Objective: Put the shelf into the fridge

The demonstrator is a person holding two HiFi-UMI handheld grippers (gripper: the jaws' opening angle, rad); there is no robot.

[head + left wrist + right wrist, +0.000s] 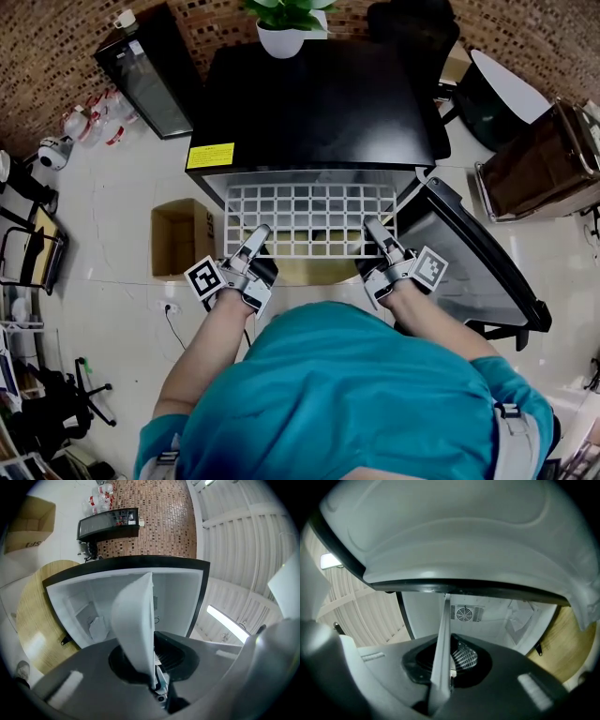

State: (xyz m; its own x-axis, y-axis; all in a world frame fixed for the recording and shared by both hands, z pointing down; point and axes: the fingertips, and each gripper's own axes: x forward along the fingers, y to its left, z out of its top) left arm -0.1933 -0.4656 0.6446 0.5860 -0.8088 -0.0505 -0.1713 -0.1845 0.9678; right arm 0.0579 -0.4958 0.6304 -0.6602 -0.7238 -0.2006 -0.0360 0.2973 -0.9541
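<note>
A white grid shelf (pixel 309 220) is held level at the open mouth of a small black fridge (pixel 309 103). My left gripper (pixel 258 236) is shut on the shelf's near left edge. My right gripper (pixel 377 232) is shut on its near right edge. In the left gripper view the shelf (pixel 136 620) runs edge-on out from between the jaws of the left gripper (pixel 152 681) toward the white fridge interior (pixel 93 606). The right gripper view shows the shelf (pixel 443 644) as a thin strip leaving the right gripper (pixel 440 686), with the fridge's rear fan grille (pixel 465 613) behind it.
The fridge door (pixel 473 258) hangs open to the right, and its white inner liner (pixel 454 531) fills the top of the right gripper view. A potted plant (pixel 286 33) stands on the fridge top. An open cardboard box (pixel 183 234) sits on the floor at left, a dark cabinet (pixel 150 80) beyond it.
</note>
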